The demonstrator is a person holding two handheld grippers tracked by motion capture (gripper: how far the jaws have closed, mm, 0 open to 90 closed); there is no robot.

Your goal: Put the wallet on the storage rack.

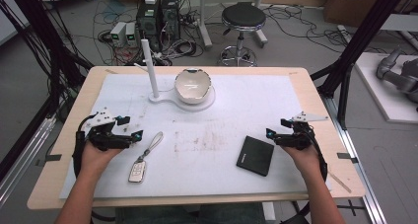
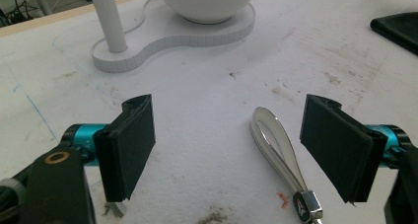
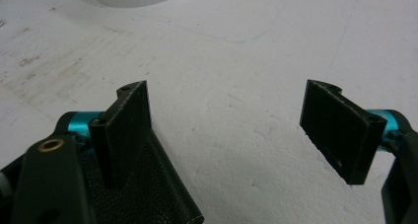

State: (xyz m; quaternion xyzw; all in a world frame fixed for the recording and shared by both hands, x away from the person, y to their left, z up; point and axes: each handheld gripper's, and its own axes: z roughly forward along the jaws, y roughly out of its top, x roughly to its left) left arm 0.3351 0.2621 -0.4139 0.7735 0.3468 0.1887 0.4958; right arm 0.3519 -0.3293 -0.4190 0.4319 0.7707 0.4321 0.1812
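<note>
Nearest the table's front edge, a car key fob (image 1: 137, 171) is seen at about 7 o'clock on the white foam mat (image 1: 207, 174), its grey strap loop (image 2: 274, 137) reaching toward 1 o'clock. The left gripper (image 1: 130, 127) is held just beside it, jaws spread wide and empty. At 4 o'clock a black wallet (image 1: 255, 155) lies flat; the right gripper (image 1: 277, 128) is held over its corner, jaws likewise wide apart, nothing grasped. Farthest, at 12 o'clock, a white bowl (image 1: 193, 85) is seated on a white stand (image 1: 162, 98) with an upright post (image 1: 149, 68).
</note>
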